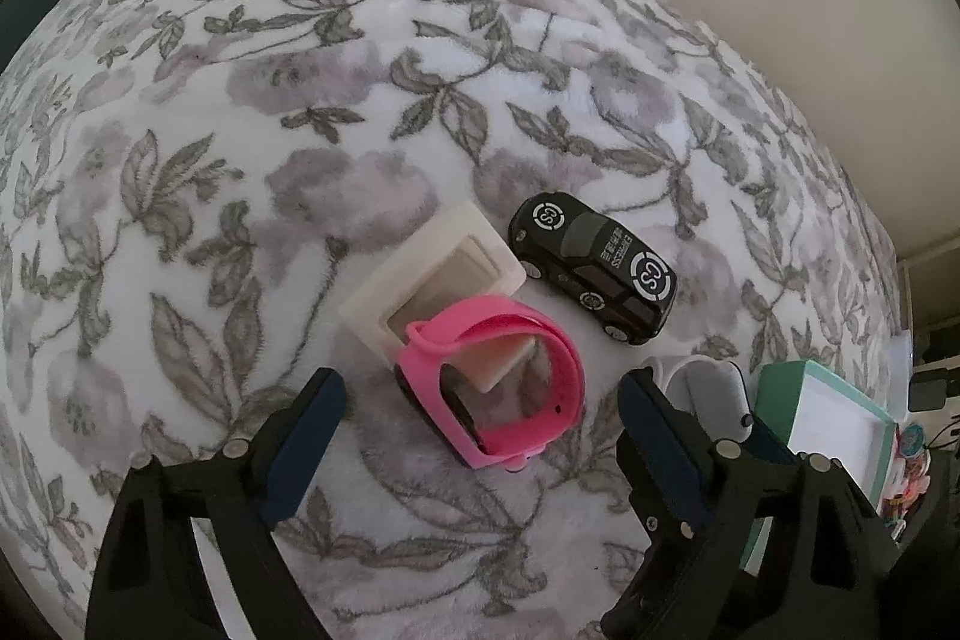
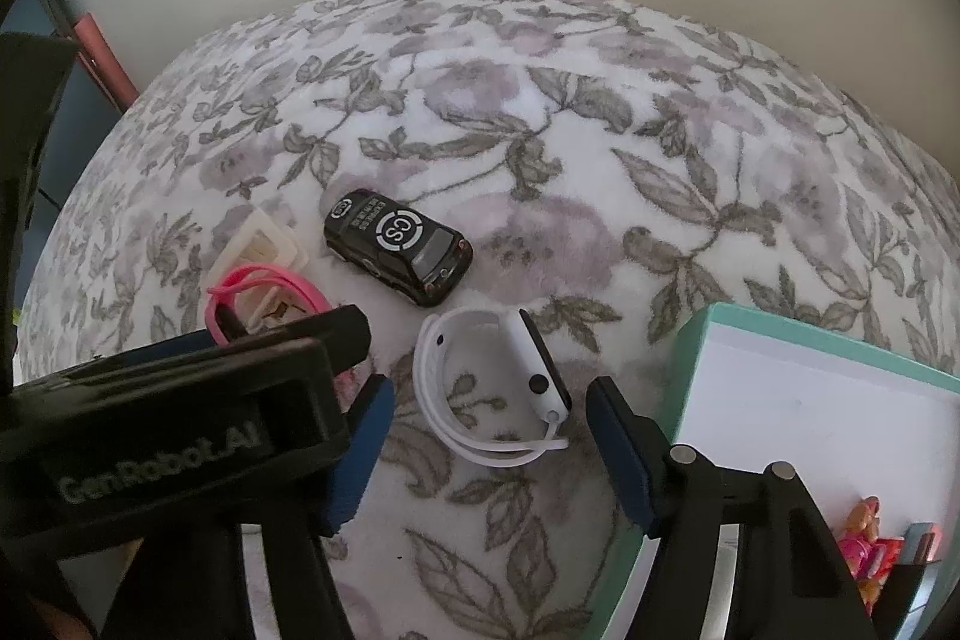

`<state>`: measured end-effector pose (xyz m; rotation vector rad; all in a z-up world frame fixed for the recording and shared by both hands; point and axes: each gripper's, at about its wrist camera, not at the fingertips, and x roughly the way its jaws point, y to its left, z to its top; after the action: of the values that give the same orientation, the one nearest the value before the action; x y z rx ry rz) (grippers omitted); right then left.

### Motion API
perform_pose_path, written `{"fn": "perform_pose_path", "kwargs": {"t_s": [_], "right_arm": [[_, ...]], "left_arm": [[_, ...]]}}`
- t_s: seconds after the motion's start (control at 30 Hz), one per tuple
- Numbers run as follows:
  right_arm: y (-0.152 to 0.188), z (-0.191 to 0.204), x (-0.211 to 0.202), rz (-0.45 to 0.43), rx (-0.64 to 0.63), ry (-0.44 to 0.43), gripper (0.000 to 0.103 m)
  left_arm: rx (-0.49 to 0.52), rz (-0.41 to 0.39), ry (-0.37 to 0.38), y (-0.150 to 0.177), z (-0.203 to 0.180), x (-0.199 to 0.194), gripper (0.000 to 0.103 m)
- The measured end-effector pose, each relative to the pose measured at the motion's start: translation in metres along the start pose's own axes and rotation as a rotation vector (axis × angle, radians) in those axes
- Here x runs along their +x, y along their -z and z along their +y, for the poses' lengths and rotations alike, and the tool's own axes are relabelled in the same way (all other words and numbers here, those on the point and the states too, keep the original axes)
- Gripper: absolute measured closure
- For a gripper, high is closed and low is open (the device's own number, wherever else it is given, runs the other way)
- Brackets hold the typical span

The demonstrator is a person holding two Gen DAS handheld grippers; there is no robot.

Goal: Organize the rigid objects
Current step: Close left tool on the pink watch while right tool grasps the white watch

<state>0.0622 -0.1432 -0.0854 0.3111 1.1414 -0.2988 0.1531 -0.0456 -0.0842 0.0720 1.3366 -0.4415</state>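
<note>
- The pink watch [image 1: 498, 388] lies on the floral blanket [image 1: 240, 160], propped against a cream plastic frame [image 1: 432, 268]; the left gripper [image 1: 480, 424] stands wide apart astride it, gripping nothing.
- The white watch [image 2: 492, 388] lies between the right gripper [image 2: 489, 451] fingers, roughly half open, not pinched.
- Both watches look light; their looped straps will probably flex, so the stiff case suits a grip better.
- The black toy car [image 2: 399, 247] sits near; the teal box [image 2: 810, 400] rim crowds the right side.
</note>
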Motion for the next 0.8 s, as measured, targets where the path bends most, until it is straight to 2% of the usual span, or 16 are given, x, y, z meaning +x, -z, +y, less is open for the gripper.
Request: {"fn": "perform_pose_path", "kwargs": {"t_s": [0.13, 0.17, 0.23, 0.3, 0.43, 0.8], "right_arm": [[0.001, 0.001, 0.001, 0.006, -0.001, 0.001, 0.037], [0.001, 0.001, 0.002, 0.007, -0.002, -0.001, 0.037], [0.001, 0.001, 0.002, 0.01, -0.002, -0.001, 0.041], [0.001, 0.0, 0.002, 0.01, 0.002, 0.007, 0.044], [0.002, 0.001, 0.002, 0.012, 0.005, 0.011, 0.045], [0.003, -0.001, -0.006, 0.006, 0.004, 0.003, 0.046]], "left_arm": [[0.01, -0.004, 0.0, 0.0, -0.003, 0.001, 0.013], [0.01, -0.005, 0.001, 0.0, -0.004, 0.001, 0.021], [0.018, -0.007, -0.019, 0.0, -0.005, 0.001, 0.028], [0.025, -0.004, -0.014, -0.001, -0.007, 0.001, 0.04], [0.027, 0.002, 0.0, 0.001, -0.006, -0.001, 0.052], [0.037, 0.0, 0.021, 0.004, -0.006, -0.01, 0.053]]}}
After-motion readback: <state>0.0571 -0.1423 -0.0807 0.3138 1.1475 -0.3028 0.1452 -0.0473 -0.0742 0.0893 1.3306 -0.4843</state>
